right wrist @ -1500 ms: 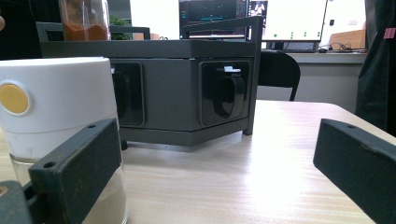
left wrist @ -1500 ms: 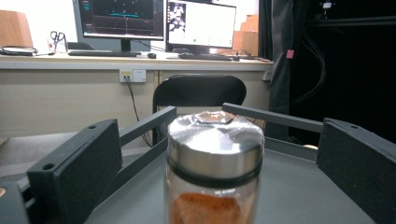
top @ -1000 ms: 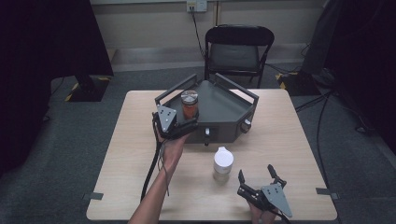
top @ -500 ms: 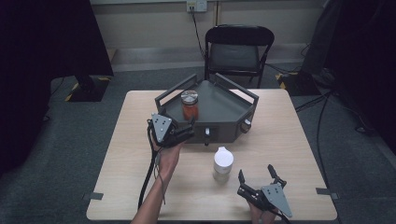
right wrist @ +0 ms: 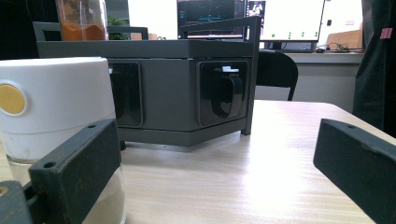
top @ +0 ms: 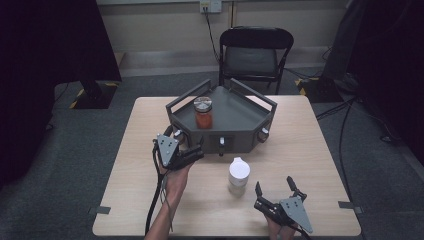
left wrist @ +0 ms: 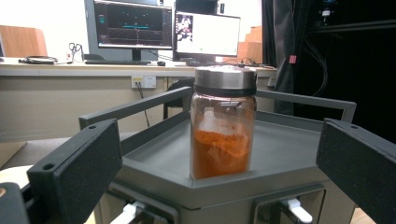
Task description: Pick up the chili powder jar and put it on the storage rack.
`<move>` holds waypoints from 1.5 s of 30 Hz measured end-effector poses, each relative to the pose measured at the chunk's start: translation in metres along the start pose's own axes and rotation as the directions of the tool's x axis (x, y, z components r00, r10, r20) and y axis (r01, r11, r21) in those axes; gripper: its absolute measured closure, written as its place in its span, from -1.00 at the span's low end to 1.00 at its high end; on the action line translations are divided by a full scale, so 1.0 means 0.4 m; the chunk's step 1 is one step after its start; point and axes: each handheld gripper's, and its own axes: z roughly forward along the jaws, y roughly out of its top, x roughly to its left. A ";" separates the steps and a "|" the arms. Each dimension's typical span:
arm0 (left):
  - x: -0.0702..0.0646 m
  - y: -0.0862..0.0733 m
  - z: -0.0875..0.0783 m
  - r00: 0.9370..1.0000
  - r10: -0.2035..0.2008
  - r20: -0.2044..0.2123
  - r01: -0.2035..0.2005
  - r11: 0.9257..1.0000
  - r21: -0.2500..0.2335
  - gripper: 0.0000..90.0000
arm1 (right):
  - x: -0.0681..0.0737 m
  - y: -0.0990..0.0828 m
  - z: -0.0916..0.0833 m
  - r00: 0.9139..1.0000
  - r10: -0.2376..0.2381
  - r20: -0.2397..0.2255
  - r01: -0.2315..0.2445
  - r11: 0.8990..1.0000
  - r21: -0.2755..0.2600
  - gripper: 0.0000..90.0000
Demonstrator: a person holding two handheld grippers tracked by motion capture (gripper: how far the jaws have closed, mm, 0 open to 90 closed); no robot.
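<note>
1. I see a grey angular stand (top: 235,117) toward the back of the desk (top: 310,150), with a jar of orange powder (top: 203,113) upright on its top tray.
2. My left gripper (top: 192,154) hovers just in front of the stand, its jaws spread wide and empty; in the left gripper view the jar (left wrist: 223,121) stands between them but farther off, untouched.
3. A white-capped jar (top: 238,175) stands on the desk in front of the stand.
4. My right gripper (top: 276,192) sits near the front edge, jaws released, just right of the white-capped jar (right wrist: 56,135).
</note>
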 end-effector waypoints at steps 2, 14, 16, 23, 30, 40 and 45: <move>0.003 -0.005 -0.009 1.000 -0.005 0.002 0.005 1.000 -0.004 -1.00 | 0.000 0.000 0.000 1.000 0.000 0.000 0.000 1.000 0.000 -1.00; -0.013 -0.037 -0.063 1.000 0.014 -0.013 -0.014 1.000 0.001 -1.00 | 0.001 0.000 0.000 1.000 0.000 0.002 0.000 1.000 0.000 -1.00; -0.013 -0.041 -0.071 1.000 0.012 -0.016 -0.012 1.000 0.007 -1.00 | 0.001 0.000 0.000 1.000 0.000 0.002 0.000 1.000 0.000 -1.00; -0.018 -0.070 -0.101 1.000 0.001 -0.012 0.000 1.000 0.027 -1.00 | 0.001 0.000 0.000 1.000 0.000 0.002 0.000 1.000 0.000 -1.00; -0.025 -0.096 -0.126 1.000 -0.006 -0.025 0.007 0.999 0.036 -1.00 | 0.001 0.000 0.000 1.000 0.000 0.002 0.000 1.000 0.000 -1.00; -0.022 -0.138 -0.158 0.999 -0.004 -0.042 0.006 1.000 0.028 -1.00 | 0.002 0.000 0.000 1.000 0.000 0.003 0.000 1.000 0.000 -1.00; -0.034 -0.166 -0.176 0.998 -0.002 -0.060 0.002 1.000 0.003 -1.00 | 0.002 0.000 0.000 1.000 0.000 0.003 0.000 1.000 0.000 -1.00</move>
